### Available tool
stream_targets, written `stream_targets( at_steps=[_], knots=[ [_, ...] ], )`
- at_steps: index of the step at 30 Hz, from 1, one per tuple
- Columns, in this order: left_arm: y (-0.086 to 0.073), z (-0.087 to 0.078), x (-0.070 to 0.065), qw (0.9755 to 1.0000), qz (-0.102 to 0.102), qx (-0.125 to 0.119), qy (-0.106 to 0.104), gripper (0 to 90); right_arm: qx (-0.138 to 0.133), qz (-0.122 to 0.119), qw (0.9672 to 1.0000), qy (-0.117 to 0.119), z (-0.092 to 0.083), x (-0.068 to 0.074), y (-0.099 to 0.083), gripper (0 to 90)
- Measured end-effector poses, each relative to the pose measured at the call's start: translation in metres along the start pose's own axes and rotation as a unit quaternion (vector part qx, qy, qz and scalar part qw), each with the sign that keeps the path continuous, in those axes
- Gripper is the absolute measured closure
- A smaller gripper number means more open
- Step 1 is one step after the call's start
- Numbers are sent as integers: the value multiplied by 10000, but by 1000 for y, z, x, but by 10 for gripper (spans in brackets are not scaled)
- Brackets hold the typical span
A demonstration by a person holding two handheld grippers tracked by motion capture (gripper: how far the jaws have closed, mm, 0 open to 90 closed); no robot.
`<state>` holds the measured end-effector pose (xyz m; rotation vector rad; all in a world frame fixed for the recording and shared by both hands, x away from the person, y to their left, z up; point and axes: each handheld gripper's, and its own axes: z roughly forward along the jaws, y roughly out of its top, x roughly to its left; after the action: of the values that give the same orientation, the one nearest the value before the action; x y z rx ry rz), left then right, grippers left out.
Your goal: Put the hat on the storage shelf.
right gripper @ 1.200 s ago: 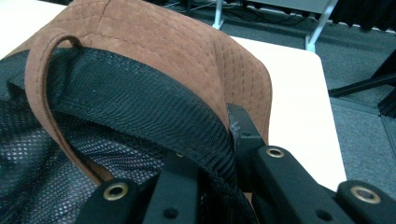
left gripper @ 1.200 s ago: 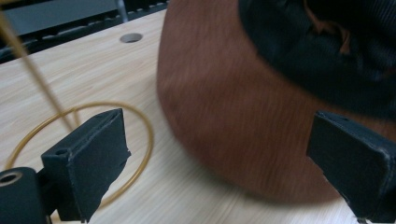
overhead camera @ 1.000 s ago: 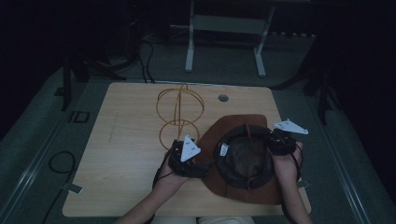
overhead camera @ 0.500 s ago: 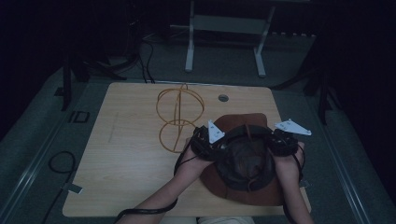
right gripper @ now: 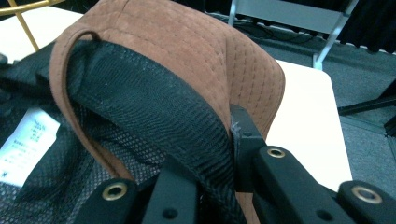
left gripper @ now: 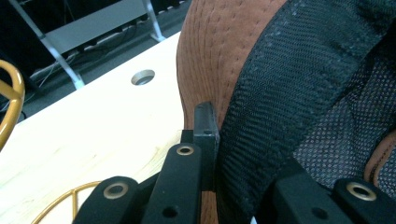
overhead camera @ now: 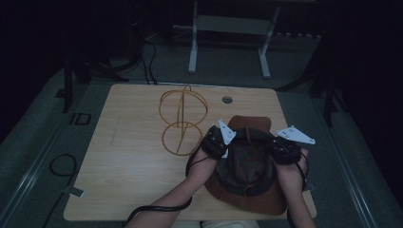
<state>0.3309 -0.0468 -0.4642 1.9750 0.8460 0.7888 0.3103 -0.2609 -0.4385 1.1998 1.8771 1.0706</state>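
The left gripper (left gripper: 212,154) has just been closing its jaws, and they now pinch the black inner band (left gripper: 275,107) of the brown hat (left gripper: 210,42) — one jaw lies against the suede outside, the other sits behind the band on the mesh-lined inside. Just beyond the jaw tips the brim curves up and away; to the left of them lies the pale wooden table (left gripper: 93,126) with a round hole (left gripper: 143,77) in it, and a piece of the gold wire stand (left gripper: 9,107) shows at the edge.

The right gripper (right gripper: 224,154) is clamped the same way on the opposite side of the hat (right gripper: 177,42): its jaws press together on the band (right gripper: 154,112) and the suede rim. Past them, inside the crown, lies black mesh with a white label (right gripper: 23,144).

In the high view the hat (overhead camera: 249,190) sits upturned between the left gripper (overhead camera: 217,142) and the right gripper (overhead camera: 284,149), on the near right part of the table (overhead camera: 128,171). The wire stand (overhead camera: 182,118) stands just left of the left gripper — close by, apart from the hat.
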Motion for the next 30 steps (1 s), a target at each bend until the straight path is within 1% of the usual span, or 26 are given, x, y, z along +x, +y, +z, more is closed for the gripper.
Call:
stream_targets(
  at_steps=[2, 3, 4, 7, 8, 9, 10, 11, 12, 13, 14, 15, 16, 17, 18, 19, 21, 22, 23, 24, 25, 26, 27, 28, 29, 30],
  knots=[
    [1, -1, -1, 10000, 34, -24, -19, 859, -7, 18, 10000, 17, 0, -1, -1, 814],
    [2, -3, 0, 9999, 25, -69, -80, 860, -4, 87, 9999, 109, -3, -4, -2, 780],
    [2, -3, 0, 9999, 25, -69, -80, 860, -5, 102, 9998, 145, -4, -4, -3, 766],
    [5, -10, 3, 9997, -25, -183, -135, 861, -39, 77, 9996, 271, -10, -5, -4, 681],
    [5, -10, 3, 9997, -25, -183, -135, 861, -39, 77, 9996, 271, -10, -5, -4, 681],
    [6, -13, 4, 9996, -32, -239, -168, 861, -69, 28, 9994, 343, -16, -5, -4, 579],
    [6, -15, 5, 9993, -72, -302, -205, 860, -80, 12, 9991, 425, -19, -6, -4, 516],
    [7, -18, 6, 9991, -65, -350, -213, 859, -124, 0, 9985, 534, -23, -7, -4, 459],
    [7, -18, 6, 9991, -65, -350, -213, 859, -165, 1, 9979, 623, -27, -8, -4, 433],
    [8, -22, 6, 9989, 22, -418, -203, 859, -163, -28, 9976, 680, -30, -9, -5, 415],
    [8, -22, 6, 9989, 22, -418, -203, 859, -163, -28, 9976, 680, -30, -9, -5, 415],
    [8, -24, 5, 9988, 45, -438, -209, 859, -137, -70, 9971, 748, -34, -9, -5, 396],
    [8, -25, 5, 9988, 58, -438, -219, 860, -226, -157, 9948, 986, -43, -10, -6, 397],
    [8, -26, 5, 9988, 88, -434, -205, 860, -229, -245, 9940, 1037, -47, -10, -6, 393],
    [8, -27, 6, 9988, 55, -445, -216, 860, -260, -374, 9932, 1075, -52, -9, -6, 393],
    [7, -29, 6, 9987, 131, -450, -195, 860, -310, -422, 9917, 1173, -57, -9, -7, 393],
    [6, -31, 6, 9987, 115, -454, -214, 860, -415, -422, 9881, 1419, -65, -12, -7, 393],
    [5, -32, 7, 9987, 141, -433, -243, 860, -501, -425, 9869, 1475, -69, -15, -7, 402],
    [3, -33, 7, 9987, 178, -418, -244, 860, -566, -500, 9865, 1454, -73, -18, -8, 417],
    [2, -35, 9, 9986, 166, -411, -300, 860, -566, -500, 9865, 1454, -73, -18, -8, 417],
    [1, -36, 10, 9981, 164, -442, -385, 860, -604, -618, 9860, 1424, -76, -23, -10, 426],
    [-1, -39, 12, 9977, 224, -486, -416, 860, -607, -677, 9850, 1466, -76, -26, -11, 438],
    [-2, -41, 13, 9970, 247, -553, -477, 860, -614, -801, 9839, 1474, -76, -35, -16, 455],
    [-4, -44, 15, 9958, 319, -631, -579, 859, -585, -781, 9850, 1423, -77, -40, -17, 484],
    [-5, -47, 17, 9956, 348, -660, -566, 859, -585, -781, 9850, 1423, -77, -40, -17, 484],
    [-6, -51, 20, 9949, 332, -710, -633, 859, -558, -712, 9857, 1421, -77, -45, -19, 486]
  ],
)
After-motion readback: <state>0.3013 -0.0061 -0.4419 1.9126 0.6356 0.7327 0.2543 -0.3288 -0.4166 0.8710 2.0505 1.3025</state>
